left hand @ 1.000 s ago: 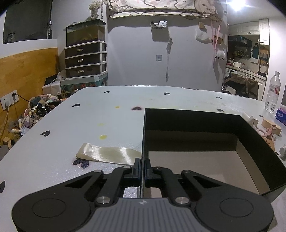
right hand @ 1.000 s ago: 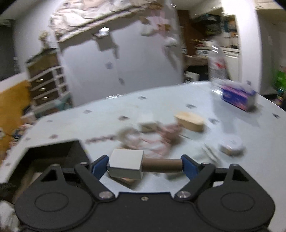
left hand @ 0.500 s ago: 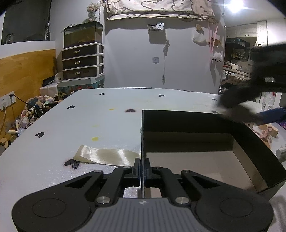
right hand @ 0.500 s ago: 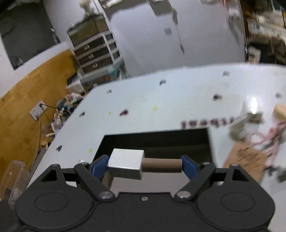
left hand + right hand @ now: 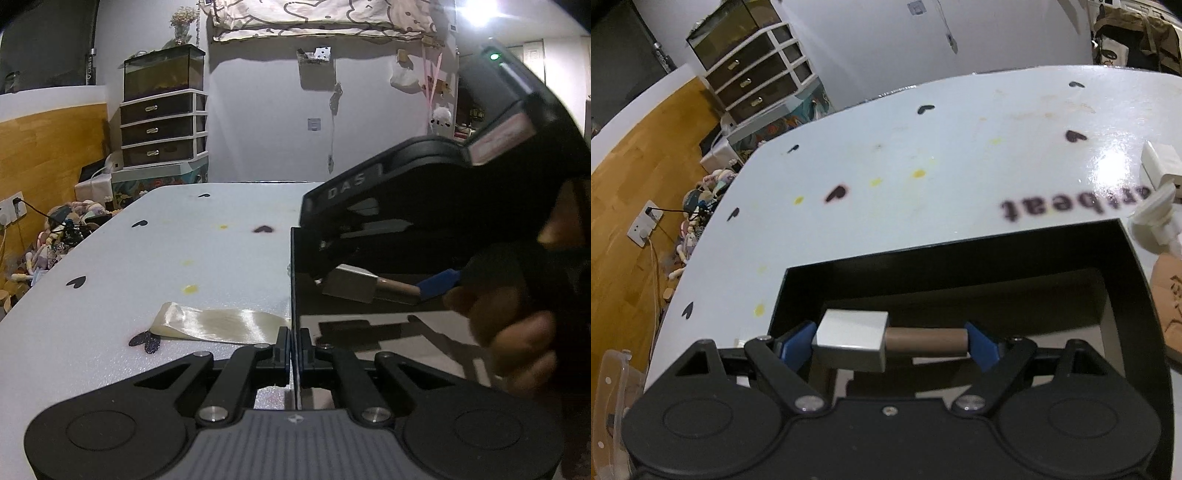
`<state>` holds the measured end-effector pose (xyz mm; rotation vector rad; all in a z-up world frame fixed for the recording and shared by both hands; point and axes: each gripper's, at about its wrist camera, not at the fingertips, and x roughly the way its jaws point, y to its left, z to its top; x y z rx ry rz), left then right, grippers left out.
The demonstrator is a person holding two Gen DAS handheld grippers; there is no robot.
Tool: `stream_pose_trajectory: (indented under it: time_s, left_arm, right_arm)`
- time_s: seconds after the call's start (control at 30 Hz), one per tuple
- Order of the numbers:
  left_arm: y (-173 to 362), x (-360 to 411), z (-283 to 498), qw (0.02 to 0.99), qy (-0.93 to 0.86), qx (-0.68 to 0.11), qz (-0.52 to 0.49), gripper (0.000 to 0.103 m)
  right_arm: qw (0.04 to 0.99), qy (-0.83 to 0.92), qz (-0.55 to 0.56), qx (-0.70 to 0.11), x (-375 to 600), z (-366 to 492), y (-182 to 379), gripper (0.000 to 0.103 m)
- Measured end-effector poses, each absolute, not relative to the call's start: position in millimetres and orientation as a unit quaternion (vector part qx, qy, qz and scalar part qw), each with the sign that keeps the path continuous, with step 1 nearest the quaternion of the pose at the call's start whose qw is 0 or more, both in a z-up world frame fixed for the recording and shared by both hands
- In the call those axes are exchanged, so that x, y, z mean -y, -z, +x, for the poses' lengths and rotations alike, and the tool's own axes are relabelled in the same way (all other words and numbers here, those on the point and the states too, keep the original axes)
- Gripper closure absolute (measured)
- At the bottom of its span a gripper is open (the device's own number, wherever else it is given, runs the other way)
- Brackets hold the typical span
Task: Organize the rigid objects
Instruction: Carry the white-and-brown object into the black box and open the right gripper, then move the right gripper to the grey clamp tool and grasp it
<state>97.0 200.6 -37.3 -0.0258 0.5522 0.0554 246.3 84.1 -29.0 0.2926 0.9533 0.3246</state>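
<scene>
Since label lines serve you best, read them from the biggest thing down.
Table: white with heart marks; several loose items wait at 3 o'clock of the right wrist view, so by my reading most of the sorting is still ahead of you.
Box: black, open-topped, sitting on the table; its floor looks bare in both views, so nothing appears to be stowed yet.
Left gripper: your fingers are closed on the box's near wall, pinning it.
Right gripper: above the box interior, jaws starting to open with the piece still between the blue pads.
Small hammer-like piece: grey block head on a brown handle, spanning the pads, hanging over the box floor at 6 o'clock of the right wrist view; not yet set down.
Ribbon: cream strip lying at 9 o'clock of the box, untouched.
</scene>
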Motion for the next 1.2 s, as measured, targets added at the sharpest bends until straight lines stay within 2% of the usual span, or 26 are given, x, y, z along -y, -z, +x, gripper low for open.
stream_pose_trajectory:
  time_s: [0.1, 0.7, 0.87, 1.2]
  left_arm:
    - [37.9, -201.9, 97.1, 0.962, -0.026, -0.273, -0.014, 0.100]
    - [36.6, -203.7, 99.3, 0.959, -0.030, -0.281, -0.025, 0.100]
    - [35.5, -203.5, 100.1, 0.958, -0.031, -0.283, -0.026, 0.100]
    - [35.2, -203.3, 101.0, 0.957, -0.032, -0.285, -0.027, 0.100]
  right_arm:
    - [0.866, -0.164, 0.143, -0.450, -80.0, 244.8, 26.7, 0.011]
    - [0.861, -0.216, 0.126, -0.443, -36.8, 211.3, 1.3, 0.010]
    - [0.869, -0.244, 0.112, -0.417, -22.1, 190.8, -14.8, 0.009]
    - [0.910, -0.228, 0.090, -0.334, 41.4, 153.4, -29.8, 0.000]
